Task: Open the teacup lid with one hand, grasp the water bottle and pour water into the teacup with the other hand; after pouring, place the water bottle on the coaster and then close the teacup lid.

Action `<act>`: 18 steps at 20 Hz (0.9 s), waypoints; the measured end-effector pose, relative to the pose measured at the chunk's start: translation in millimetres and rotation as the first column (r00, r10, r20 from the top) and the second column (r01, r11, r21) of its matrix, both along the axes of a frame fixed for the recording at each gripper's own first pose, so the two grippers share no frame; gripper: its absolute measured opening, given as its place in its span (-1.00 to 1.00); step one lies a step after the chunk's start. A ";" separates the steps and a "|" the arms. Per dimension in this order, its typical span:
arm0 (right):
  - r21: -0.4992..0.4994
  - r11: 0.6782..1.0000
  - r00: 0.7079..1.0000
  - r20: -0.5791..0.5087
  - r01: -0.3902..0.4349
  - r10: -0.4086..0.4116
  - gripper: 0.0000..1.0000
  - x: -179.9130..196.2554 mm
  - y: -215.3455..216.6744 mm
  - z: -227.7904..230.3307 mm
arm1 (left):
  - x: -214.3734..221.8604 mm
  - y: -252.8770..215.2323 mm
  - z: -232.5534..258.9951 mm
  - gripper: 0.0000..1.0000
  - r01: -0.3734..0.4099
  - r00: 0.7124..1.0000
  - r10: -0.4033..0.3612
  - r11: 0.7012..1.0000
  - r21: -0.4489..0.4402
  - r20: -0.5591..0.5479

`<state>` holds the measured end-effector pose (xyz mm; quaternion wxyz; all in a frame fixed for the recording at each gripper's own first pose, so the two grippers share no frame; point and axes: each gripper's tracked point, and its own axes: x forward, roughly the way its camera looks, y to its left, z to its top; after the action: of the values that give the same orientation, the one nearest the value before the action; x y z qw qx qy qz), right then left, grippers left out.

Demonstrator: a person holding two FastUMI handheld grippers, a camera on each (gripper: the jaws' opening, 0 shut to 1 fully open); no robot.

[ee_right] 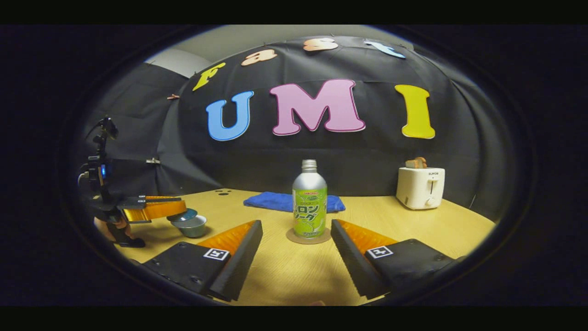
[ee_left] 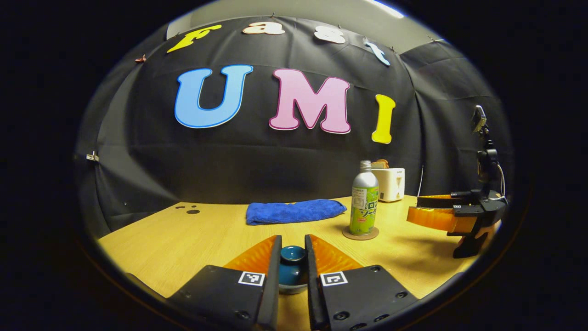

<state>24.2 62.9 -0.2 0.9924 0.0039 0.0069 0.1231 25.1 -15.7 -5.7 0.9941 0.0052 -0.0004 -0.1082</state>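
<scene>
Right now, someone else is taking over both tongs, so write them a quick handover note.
Left tongs: shut on the teacup lid, which sits tilted on or just above the teacup; whether it has lifted clear is hard to tell.
Right tongs: open, empty, aimed at the water bottle but short of it.
Bottle stands upright on the coaster, uncapped; blue towel and toaster behind.
Done: lid gripped.
Left: lift the lid clear, grasp the bottle, pour into the teacup, return the bottle to the coaster, close the lid.
</scene>
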 end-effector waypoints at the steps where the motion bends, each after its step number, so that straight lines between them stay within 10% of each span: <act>1: 0.001 1.000 1.000 0.001 -0.002 0.002 0.86 -0.3 0.4 -0.1 | 3.0 2.2 -1.3 -0.41 -0.014 1.000 0.014 1.000 -0.001 -0.013; 18: 0.000 1.000 1.000 0.001 -0.017 0.017 0.86 2.4 3.3 -0.4 | 15.5 4.5 -20.7 -0.24 -0.034 0.990 0.041 0.998 0.053 -0.132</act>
<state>26.5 66.2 -0.6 0.9913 0.0037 0.0065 0.1315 40.6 -11.2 -26.4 0.9933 0.0233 0.0689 -0.0895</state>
